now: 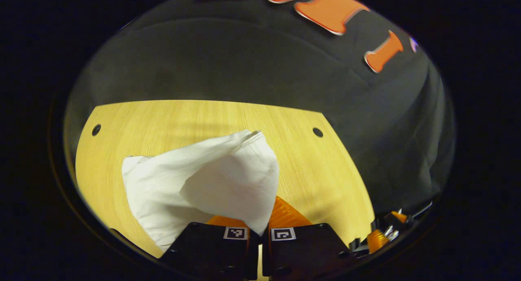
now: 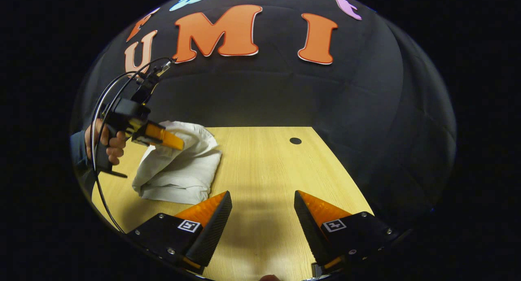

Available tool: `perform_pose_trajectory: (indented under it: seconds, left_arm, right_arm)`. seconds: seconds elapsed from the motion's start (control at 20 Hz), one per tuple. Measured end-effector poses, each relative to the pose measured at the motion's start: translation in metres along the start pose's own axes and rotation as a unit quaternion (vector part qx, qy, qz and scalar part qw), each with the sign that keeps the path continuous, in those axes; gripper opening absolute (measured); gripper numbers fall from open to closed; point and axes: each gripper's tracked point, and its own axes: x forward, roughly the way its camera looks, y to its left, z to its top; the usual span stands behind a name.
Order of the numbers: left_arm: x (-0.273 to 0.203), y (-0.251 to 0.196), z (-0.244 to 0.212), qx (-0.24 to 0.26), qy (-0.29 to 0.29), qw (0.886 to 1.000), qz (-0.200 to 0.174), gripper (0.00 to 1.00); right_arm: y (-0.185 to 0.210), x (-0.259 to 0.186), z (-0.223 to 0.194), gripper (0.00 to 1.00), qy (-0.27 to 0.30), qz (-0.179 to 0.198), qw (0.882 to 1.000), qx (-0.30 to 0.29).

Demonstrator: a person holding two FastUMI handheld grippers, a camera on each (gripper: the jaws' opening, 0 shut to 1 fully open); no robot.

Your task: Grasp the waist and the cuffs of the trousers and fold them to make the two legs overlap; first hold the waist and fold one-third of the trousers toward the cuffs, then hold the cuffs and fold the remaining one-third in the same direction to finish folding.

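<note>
1. We see the trousers (image 2: 179,171) bundled into a pale, thick stack on the tabletop (image 2: 264,167), toward its left side as the right gripper view frames it and nearer the far edge than the near one. The layers at the bottom lie flat; the top layer is raised.

2. Our left gripper (image 1: 260,228) has its fingers drawn together on a corner of the cloth, which comes out from between them and drapes forward in the left gripper view. We judge this to be the cuff end, lifted so that it can be carried over the rest, though the frames do not let us tell cuff from waist.

3. In the right gripper view the same tool appears farther off, held by a hand (image 2: 106,144) with a dark sleeve, cables looping above it. Its fingers point down into the upper fold, which explains why that fold stands up rather than lying flat.

4. Our right gripper (image 2: 262,216) is spread wide and holds nothing, hovering over bare wood near the tabletop's near edge, well apart from the trousers. We take it to be waiting clear so the fold can swing freely.

5. Two round holes (image 1: 317,132) mark the far corners of the tabletop.

6. We judge the last third-fold is in hand; laying it down squarely is what's left.
</note>
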Motion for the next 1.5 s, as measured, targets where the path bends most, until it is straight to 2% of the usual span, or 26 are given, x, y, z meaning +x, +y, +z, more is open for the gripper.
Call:
perform_pose_trajectory:
  seconds: [0.1, 0.2, 0.25, 0.35, 0.4, 0.5, 0.55, 0.7, 0.8, 0.85, 1.0, 1.1, 1.3, 1.5]
  left_arm:
    - [0.010, -0.021, -0.027, 0.057, 0.029, 0.998, -0.005, 0.09]
    - [0.018, -0.043, -0.045, 0.106, 0.050, 0.993, -0.017, 0.17]
    - [0.022, -0.055, -0.053, 0.129, 0.060, 0.990, -0.026, 0.31]
    - [0.025, -0.076, -0.058, 0.163, 0.064, 0.984, -0.038, 0.52]
    - [0.009, -0.085, -0.056, 0.171, 0.060, 0.983, -0.040, 0.51]
    - [0.008, -0.079, -0.057, 0.177, 0.038, 0.983, -0.042, 0.73]
    - [-0.001, -0.084, -0.050, 0.179, 0.021, 0.983, -0.038, 0.88]
    - [-0.032, -0.073, -0.024, 0.173, -0.062, 0.983, -0.004, 0.93]
    - [-0.061, -0.068, -0.008, 0.163, -0.128, 0.978, 0.024, 0.95]
    - [-0.074, -0.064, -0.011, 0.154, -0.156, 0.975, 0.037, 0.99]
    - [-0.103, -0.052, -0.016, 0.115, -0.226, 0.965, 0.070, 0.98]
    - [-0.111, -0.047, -0.029, 0.102, -0.274, 0.951, 0.103, 0.98]
    - [-0.113, -0.055, -0.041, 0.079, -0.368, 0.910, 0.174, 0.98]
    - [-0.120, -0.058, -0.036, 0.066, -0.434, 0.874, 0.207, 0.98]
  right_arm:
    - [-0.006, 0.001, -0.003, 0.94, 0.003, -0.001, 1.000, 0.008]
    - [-0.009, 0.004, -0.003, 0.94, 0.004, 0.001, 1.000, 0.013]
    - [-0.009, 0.005, -0.001, 0.94, 0.004, 0.002, 1.000, 0.014]
    - [-0.005, 0.006, 0.003, 0.94, 0.001, 0.008, 1.000, 0.012]
    - [-0.004, 0.007, 0.006, 0.94, -0.001, 0.012, 1.000, 0.008]
    - [-0.001, 0.005, 0.014, 0.95, -0.010, 0.016, 1.000, 0.001]
    - [0.001, 0.003, 0.021, 0.95, -0.016, 0.020, 1.000, 0.001]
    - [0.011, -0.004, 0.050, 0.95, -0.045, 0.034, 0.998, -0.001]
    - [0.016, -0.012, 0.079, 0.95, -0.079, 0.037, 0.996, -0.014]
    - [0.016, -0.017, 0.095, 0.95, -0.098, 0.036, 0.994, -0.022]
    - [0.032, -0.029, 0.134, 0.95, -0.137, 0.049, 0.988, -0.043]
    - [0.044, -0.039, 0.162, 0.95, -0.169, 0.063, 0.983, -0.042]
    - [0.063, -0.062, 0.194, 0.95, -0.201, 0.088, 0.974, -0.052]
    - [0.079, -0.083, 0.217, 0.95, -0.242, 0.100, 0.963, -0.059]
